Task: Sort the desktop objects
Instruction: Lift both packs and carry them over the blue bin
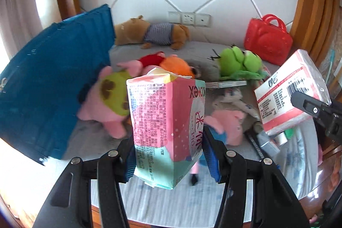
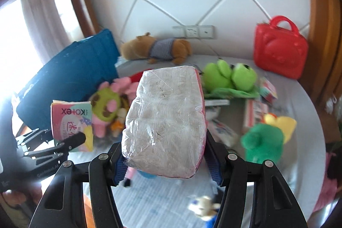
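1. One grey-clothed tabletop (image 1: pixel 128 202) carries everything, backed by a white tiled wall.
2. Blue ribbed crate (image 1: pixel 53 87) stands tilted at the left edge of the tabletop, beside the plush pile.
3. Red plastic handbag (image 2: pixel 280 52) sits upright at the far right, against the wall.
4. Brown plush animal in a striped shirt (image 1: pixel 149 32) lies along the back, under the wall sockets.
5. Green frog plush (image 2: pixel 230 76) rests mid-tabletop, right of centre; a pink-and-green plush (image 1: pixel 109 99) lies just beside the crate.
6. Clear-wrapped tissue pack (image 2: pixel 164 121) with pink printed sides is held off the tabletop, clamped by the right gripper (image 2: pixel 165 166), whose blue-padded fingers press both its sides.
7. Pink-and-mint Kotex pack (image 1: pixel 168 125), torn open at the top, is raised above the cloth and pinched upright in the left gripper (image 1: pixel 168 155), fingers tight on its lower half.
8. Small boxes and tubes lie scattered at the right, too blurred to identify.
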### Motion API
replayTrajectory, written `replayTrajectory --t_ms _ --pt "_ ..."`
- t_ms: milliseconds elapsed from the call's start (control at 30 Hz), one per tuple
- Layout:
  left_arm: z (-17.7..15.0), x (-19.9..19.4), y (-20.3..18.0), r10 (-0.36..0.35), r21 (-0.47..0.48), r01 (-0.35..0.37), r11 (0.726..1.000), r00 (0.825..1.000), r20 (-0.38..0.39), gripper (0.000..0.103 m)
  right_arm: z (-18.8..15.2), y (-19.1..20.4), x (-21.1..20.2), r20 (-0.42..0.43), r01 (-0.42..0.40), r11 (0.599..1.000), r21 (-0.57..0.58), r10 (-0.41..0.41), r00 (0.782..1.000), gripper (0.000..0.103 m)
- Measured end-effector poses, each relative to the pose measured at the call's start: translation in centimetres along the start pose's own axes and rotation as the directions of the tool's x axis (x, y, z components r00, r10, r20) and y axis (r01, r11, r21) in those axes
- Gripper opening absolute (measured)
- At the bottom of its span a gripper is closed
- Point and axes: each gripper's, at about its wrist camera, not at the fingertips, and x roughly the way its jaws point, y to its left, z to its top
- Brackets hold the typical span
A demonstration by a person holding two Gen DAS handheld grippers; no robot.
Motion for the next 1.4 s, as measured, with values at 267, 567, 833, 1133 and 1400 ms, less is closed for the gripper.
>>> replayTrajectory --t_ms 267,567,833,1133,1400 --pt "-0.6 -2.4 9.7 0.018 0.026 -0.019 0.999 0.999 0.028 0.053 1.0 10.4 2.0 0.016 -0.014 1.000 -0.018 0.015 1.000 0.061" --pt "0.4 -4.3 17.8 0.060 0.006 -0.061 0.998 0.996 0.072 0.053 3.4 20.5 3.9 0.031 -0.049 0.993 -0.104 0.052 0.998 0.061" --pt "3.2 -5.9 22.9 0.104 -0.049 -0.098 0.994 0.986 0.133 0.053 7.5 26.2 5.7 0.079 -0.093 0.971 -0.222 0.113 0.990 0.061" --pt "7.5 -7.2 29.6 0.153 -0.109 -0.132 0.985 0.966 0.208 0.053 12.7 32.6 7.6 0.141 -0.163 0.938 -0.306 0.214 0.967 0.061" --pt "12.1 -5.8 40.1 0.197 -0.067 -0.186 0.980 0.955 0.220 0.053 16.8 42.8 11.6 0.181 -0.201 0.924 -0.324 0.269 0.946 0.061"
